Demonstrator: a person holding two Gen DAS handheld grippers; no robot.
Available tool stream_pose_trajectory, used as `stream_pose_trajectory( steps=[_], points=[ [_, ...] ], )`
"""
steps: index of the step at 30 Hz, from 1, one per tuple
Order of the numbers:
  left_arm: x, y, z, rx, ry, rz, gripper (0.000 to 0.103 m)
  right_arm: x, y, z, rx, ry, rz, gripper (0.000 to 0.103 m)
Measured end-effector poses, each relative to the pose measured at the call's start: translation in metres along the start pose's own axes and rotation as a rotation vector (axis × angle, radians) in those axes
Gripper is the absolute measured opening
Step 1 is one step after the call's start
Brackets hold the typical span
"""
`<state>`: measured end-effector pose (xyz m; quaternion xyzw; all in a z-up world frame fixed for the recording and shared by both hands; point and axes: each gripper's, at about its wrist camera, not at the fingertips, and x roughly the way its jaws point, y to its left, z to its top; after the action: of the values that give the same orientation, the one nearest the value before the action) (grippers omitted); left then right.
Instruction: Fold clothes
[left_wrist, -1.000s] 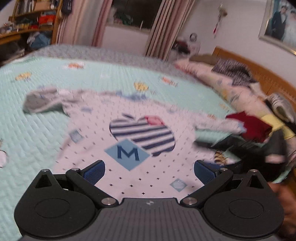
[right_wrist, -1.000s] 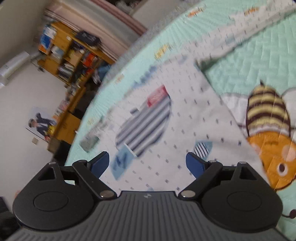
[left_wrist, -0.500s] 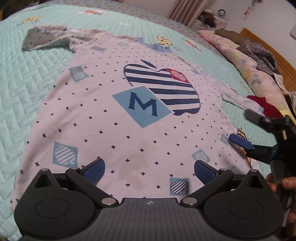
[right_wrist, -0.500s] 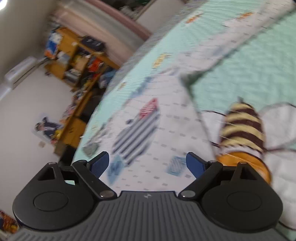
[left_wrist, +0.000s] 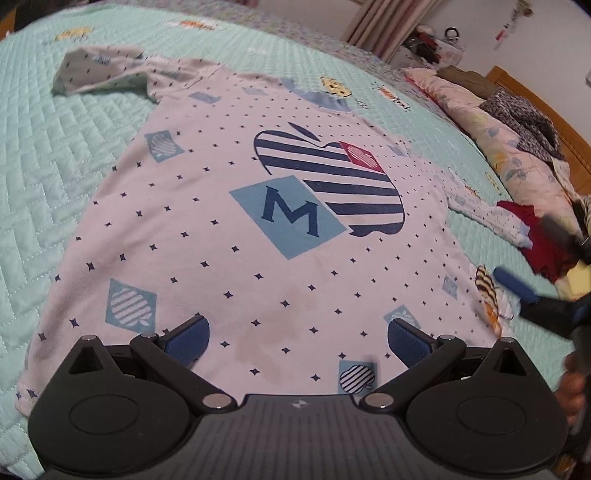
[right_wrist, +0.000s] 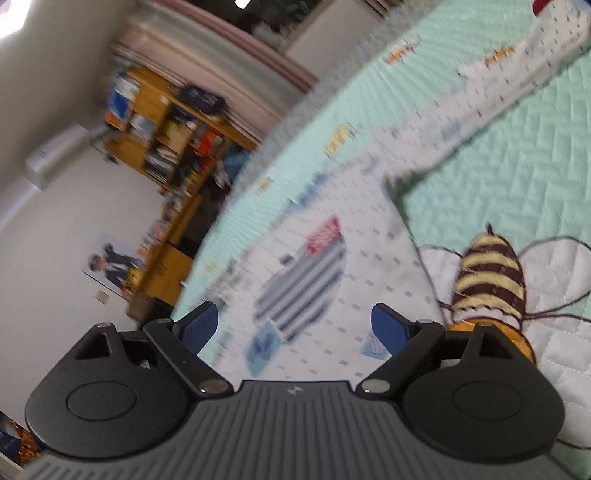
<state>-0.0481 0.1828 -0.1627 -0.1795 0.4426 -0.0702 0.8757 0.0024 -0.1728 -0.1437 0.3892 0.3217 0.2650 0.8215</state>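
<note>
Both grippers are standing with jaws wide apart and nothing between the pads. Over the last second the left gripper (left_wrist: 297, 341) has been dropping and tipping down toward the hem, so the shirt (left_wrist: 221, 229) is now filling its view sharply where it was a blur a second ago. It is lying face up and spread nearly flat on the mint quilted bedspread (left_wrist: 55, 177), striped apple print uppermost, one sleeve (left_wrist: 99, 70) reaching away at the far left and the other sleeve (left_wrist: 487, 218) trailing toward the heap of clothes (left_wrist: 546, 247) by the headboard. The right gripper (right_wrist: 295, 328) is sliding along the shirt's right side edge, beside the embroidered bee (right_wrist: 491, 273) on the cover; in the left wrist view its blue fingertip is now sitting farther out past that edge than half a second ago. Judging by this, smoothing is finishing and the two tools are lining up for a first fold, probably from the hem or the side, though no cloth is being pinched yet
</note>
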Motion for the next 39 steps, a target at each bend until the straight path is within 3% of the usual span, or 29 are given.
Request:
stream_pose_trajectory(
  steps=[3,5,6,7,12,14,16,20,24,29,31,35,39],
  points=[
    [0.0,-0.001,-0.001,0.01,-0.002,0.006,0.102,-0.001,-0.008,0.004,0.061,0.004,0.065,0.091],
    [-0.001,0.002,0.0,-0.015,-0.004,-0.004,0.102,0.007,-0.025,0.0,0.109,0.058,0.062,0.091],
    [-0.002,0.005,0.0,-0.029,-0.005,-0.013,0.102,0.011,-0.034,-0.002,0.11,0.103,0.001,0.091],
    [-0.003,0.007,0.0,-0.043,-0.005,-0.021,0.102,0.013,-0.042,-0.007,0.09,0.135,-0.069,0.08],
    [-0.007,0.016,0.002,-0.131,-0.007,-0.043,0.102,-0.002,-0.038,-0.005,0.007,0.142,-0.05,0.081],
    [-0.009,0.013,0.004,-0.154,-0.005,-0.027,0.102,-0.006,-0.034,0.002,0.018,0.128,0.006,0.082],
    [-0.011,0.004,0.006,-0.131,-0.013,0.001,0.102,-0.008,-0.029,0.01,0.021,0.106,0.052,0.082],
    [-0.009,-0.015,0.01,-0.056,-0.042,0.017,0.102,0.005,-0.026,0.031,0.011,0.064,0.062,0.086],
    [0.016,-0.016,0.01,-0.041,0.031,0.064,0.102,0.034,-0.054,0.033,0.091,0.089,0.006,0.088],
    [0.019,-0.028,0.005,0.059,0.037,0.113,0.102,0.015,-0.062,0.03,0.062,0.062,0.056,0.087],
    [0.019,-0.03,0.006,0.058,0.04,0.121,0.102,-0.006,-0.067,0.037,0.085,-0.019,0.076,0.087],
    [0.02,-0.031,0.013,0.037,0.059,0.129,0.102,-0.062,-0.086,0.059,0.147,-0.249,0.035,0.088],
    [0.021,-0.04,0.024,0.043,0.053,0.124,0.102,-0.102,-0.106,0.072,0.188,-0.356,-0.042,0.089]
  ],
)
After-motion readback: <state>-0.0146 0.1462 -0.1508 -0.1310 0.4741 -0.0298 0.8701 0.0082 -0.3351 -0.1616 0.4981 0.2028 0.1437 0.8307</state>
